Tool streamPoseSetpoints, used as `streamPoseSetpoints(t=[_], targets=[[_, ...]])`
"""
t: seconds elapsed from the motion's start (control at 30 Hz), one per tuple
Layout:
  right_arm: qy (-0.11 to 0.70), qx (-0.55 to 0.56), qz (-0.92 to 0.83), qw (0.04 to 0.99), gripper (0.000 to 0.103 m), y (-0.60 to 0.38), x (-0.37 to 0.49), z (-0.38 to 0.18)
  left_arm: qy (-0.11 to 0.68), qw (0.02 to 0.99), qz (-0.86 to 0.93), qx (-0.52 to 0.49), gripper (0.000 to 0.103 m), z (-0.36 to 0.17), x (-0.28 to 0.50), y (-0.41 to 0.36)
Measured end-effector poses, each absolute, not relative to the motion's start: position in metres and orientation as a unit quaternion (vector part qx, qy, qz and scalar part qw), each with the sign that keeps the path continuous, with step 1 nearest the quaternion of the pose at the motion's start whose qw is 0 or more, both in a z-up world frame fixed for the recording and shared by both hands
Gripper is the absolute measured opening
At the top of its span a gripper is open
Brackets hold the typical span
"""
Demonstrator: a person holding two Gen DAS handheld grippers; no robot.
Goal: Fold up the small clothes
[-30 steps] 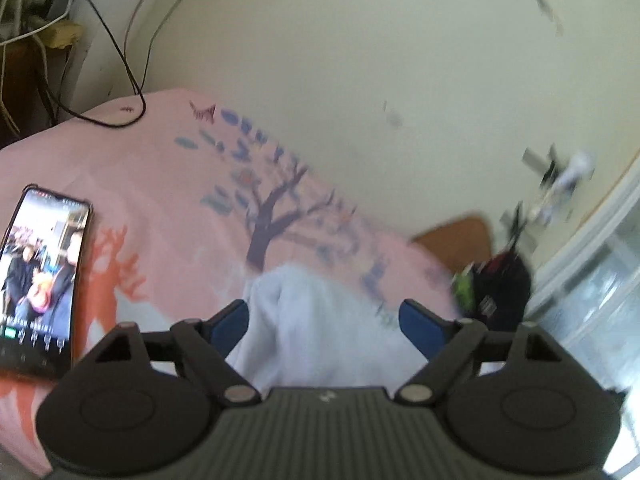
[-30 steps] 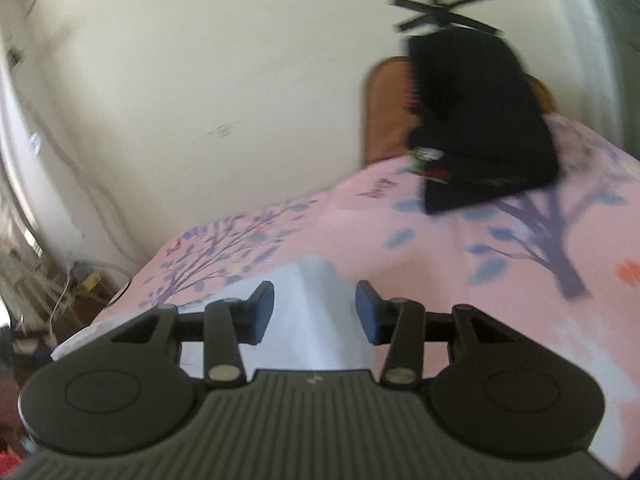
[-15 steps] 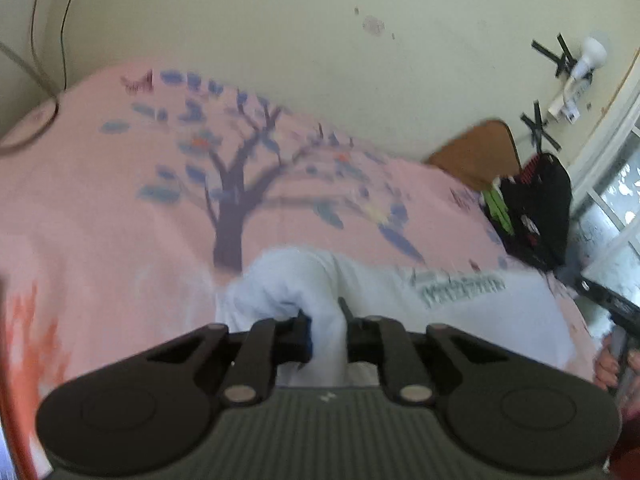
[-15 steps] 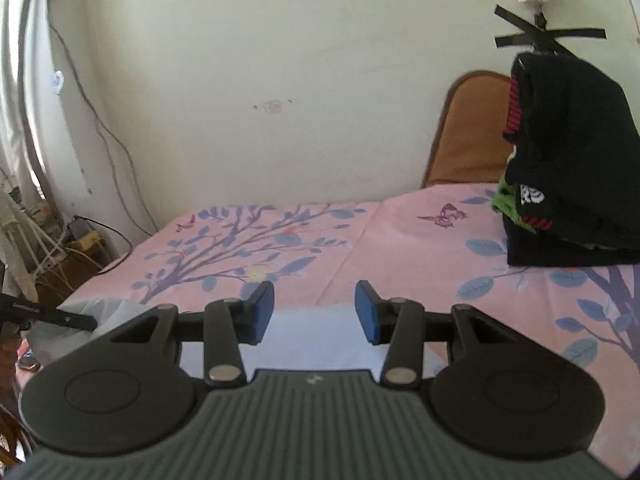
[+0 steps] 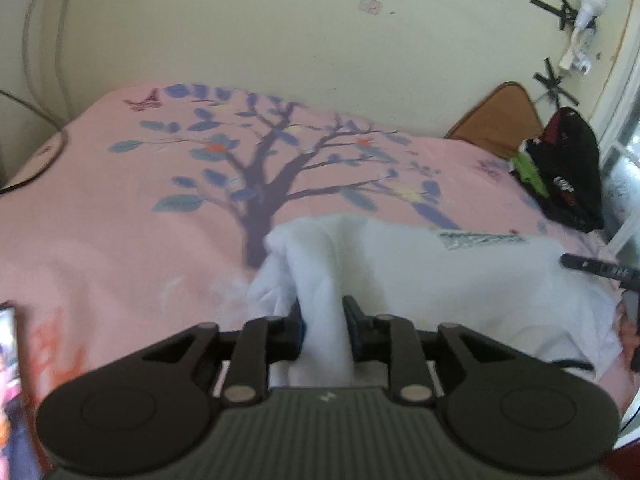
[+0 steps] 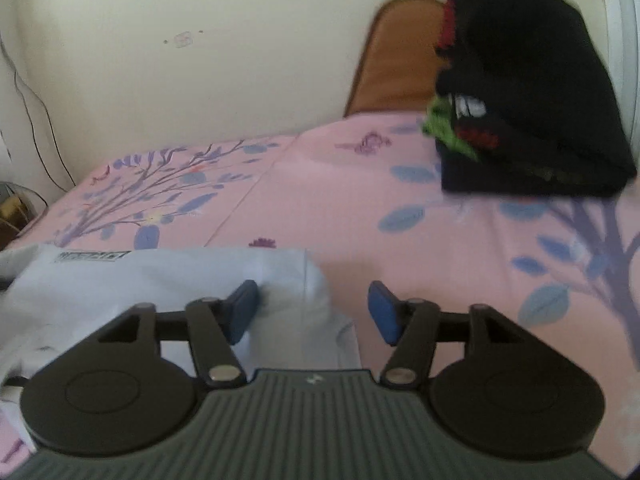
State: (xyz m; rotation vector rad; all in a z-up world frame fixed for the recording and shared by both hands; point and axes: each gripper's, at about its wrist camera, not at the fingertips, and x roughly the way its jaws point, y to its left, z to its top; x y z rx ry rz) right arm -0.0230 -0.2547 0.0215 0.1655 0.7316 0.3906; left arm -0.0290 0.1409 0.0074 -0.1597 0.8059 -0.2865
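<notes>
A small white garment (image 5: 432, 276) with a grey printed label lies on the pink tree-print bedsheet (image 5: 132, 232). My left gripper (image 5: 323, 320) is shut on a raised fold at the garment's left end. In the right wrist view the same garment (image 6: 160, 280) lies low and left. My right gripper (image 6: 312, 312) is open, its fingers astride the garment's right end, just above the cloth. The tip of the right gripper shows at the right edge of the left wrist view (image 5: 592, 266).
A stack of folded dark clothes (image 6: 528, 92) sits at the far right of the bed, against a brown cushion (image 6: 396, 56) and the cream wall. A phone (image 5: 8, 380) lies at the bed's left edge. Cables (image 6: 36, 108) hang by the left wall.
My left gripper closed on the garment's left end and lifted a fold. My right gripper dropped lower over the right end and opened wider.
</notes>
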Motion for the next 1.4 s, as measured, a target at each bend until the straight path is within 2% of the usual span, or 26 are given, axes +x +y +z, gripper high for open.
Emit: streamPoseSetpoints(t=[0.07, 0.2, 0.37, 0.47, 0.53, 0.6, 0.63, 0.67, 0.77, 0.93, 1.1, 1.17, 1.4], targets=[[0.354, 0.097, 0.186, 0.911, 0.061, -0.26, -0.024, 0.026, 0.376, 0.918, -0.089, -0.085, 0.048, 0.02, -0.039, 0.156], [0.291, 0.082, 0.174, 0.937, 0.061, -0.261, -0.051, 0.053, 0.314, 0.939, -0.052, -0.133, 0.044, 0.055, -0.062, 0.181], [0.258, 0.099, 0.25, 0.928, 0.06, -0.246, -0.074, 0.074, 0.264, 0.943, -0.153, -0.133, 0.041, 0.077, -0.07, 0.152], [0.273, 0.1, 0.288, 0.912, 0.058, -0.229, -0.074, 0.069, 0.274, 0.935, -0.188, -0.121, 0.041, 0.061, -0.058, 0.129], [0.302, 0.097, 0.287, 0.904, 0.058, -0.221, -0.068, 0.057, 0.315, 0.921, -0.186, -0.133, 0.04, 0.035, -0.042, 0.126], [0.338, 0.095, 0.272, 0.896, 0.05, -0.223, -0.064, 0.038, 0.368, 0.902, -0.163, -0.155, 0.027, 0.003, -0.029, 0.129], [0.348, 0.084, 0.262, 0.896, 0.031, -0.225, -0.063, 0.028, 0.38, 0.898, -0.153, -0.162, 0.022, -0.01, -0.027, 0.132], [0.337, 0.08, 0.255, 0.903, 0.025, -0.231, -0.065, 0.024, 0.364, 0.903, -0.154, -0.166, 0.016, -0.013, -0.032, 0.138], [0.352, 0.114, 0.251, 0.894, 0.024, -0.247, -0.069, 0.031, 0.375, 0.9, -0.146, -0.169, 0.015, -0.008, -0.037, 0.146], [0.331, 0.136, 0.23, 0.905, 0.036, -0.279, -0.079, 0.053, 0.348, 0.919, -0.132, -0.13, 0.019, 0.02, -0.053, 0.141], [0.325, 0.159, 0.202, 0.91, 0.044, -0.304, -0.084, 0.059, 0.302, 0.924, -0.187, -0.145, 0.025, 0.05, -0.066, 0.124], [0.344, 0.202, 0.219, 0.89, 0.064, -0.315, -0.082, 0.054, 0.292, 0.921, -0.214, -0.145, 0.025, 0.056, -0.065, 0.11], [0.395, 0.249, 0.219, 0.857, 0.066, -0.327, -0.082, 0.037, 0.333, 0.881, -0.295, -0.16, 0.022, 0.032, -0.039, 0.054]])
